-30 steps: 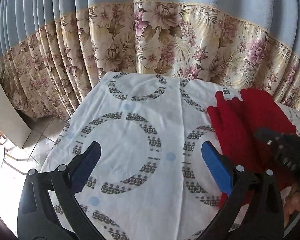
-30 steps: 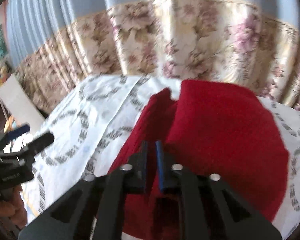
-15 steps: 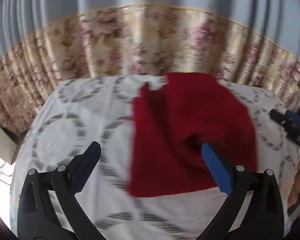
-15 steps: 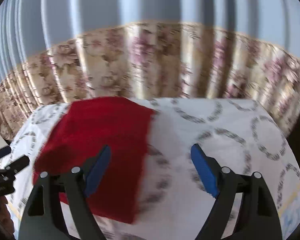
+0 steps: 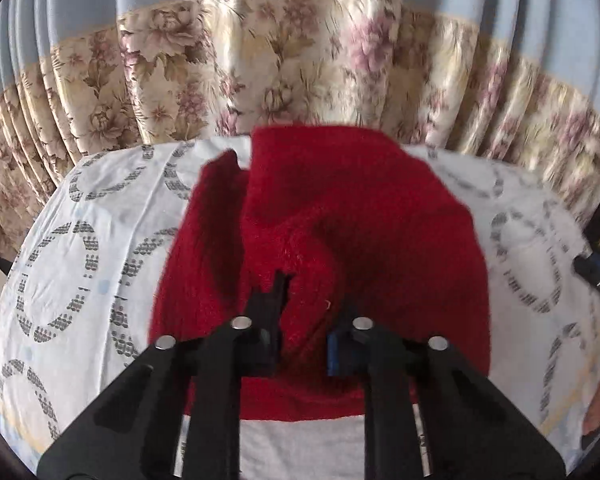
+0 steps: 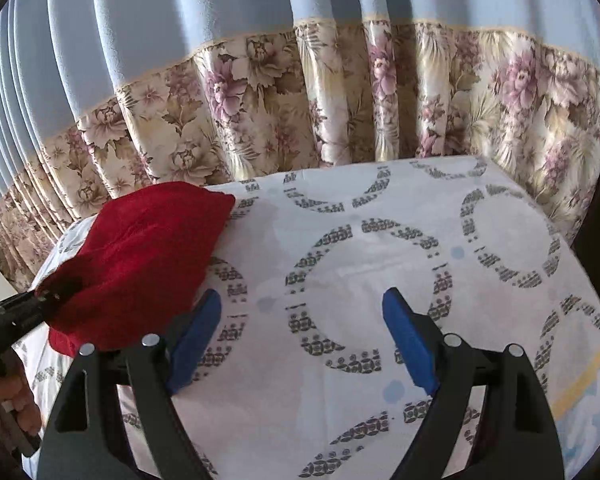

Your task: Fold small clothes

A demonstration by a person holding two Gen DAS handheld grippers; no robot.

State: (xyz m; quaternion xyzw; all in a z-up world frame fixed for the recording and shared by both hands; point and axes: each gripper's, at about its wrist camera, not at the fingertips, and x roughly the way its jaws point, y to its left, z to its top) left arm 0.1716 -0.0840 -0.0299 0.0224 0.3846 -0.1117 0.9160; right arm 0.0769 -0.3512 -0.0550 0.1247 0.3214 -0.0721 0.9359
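Observation:
A red fuzzy garment [image 5: 340, 216] lies partly folded on a white sheet with grey ring patterns [image 5: 84, 240]. My left gripper [image 5: 304, 316] is shut on a raised fold of the red garment near its front edge. In the right wrist view the garment [image 6: 140, 256] sits at the left, with the left gripper [image 6: 56, 292] pinching it. My right gripper [image 6: 302, 336] is open and empty over the bare sheet [image 6: 380, 260], to the right of the garment.
A floral and blue curtain [image 6: 300, 100] hangs close behind the covered surface. The sheet's edges drop off at left and right. A hand [image 6: 8, 404] holds the left gripper at the lower left. The right gripper's tip [image 5: 596, 272] shows at the right edge.
My right gripper let go of the garment, opened and swung right over bare sheet. My left gripper moved right onto the garment and shut on a fold of it.

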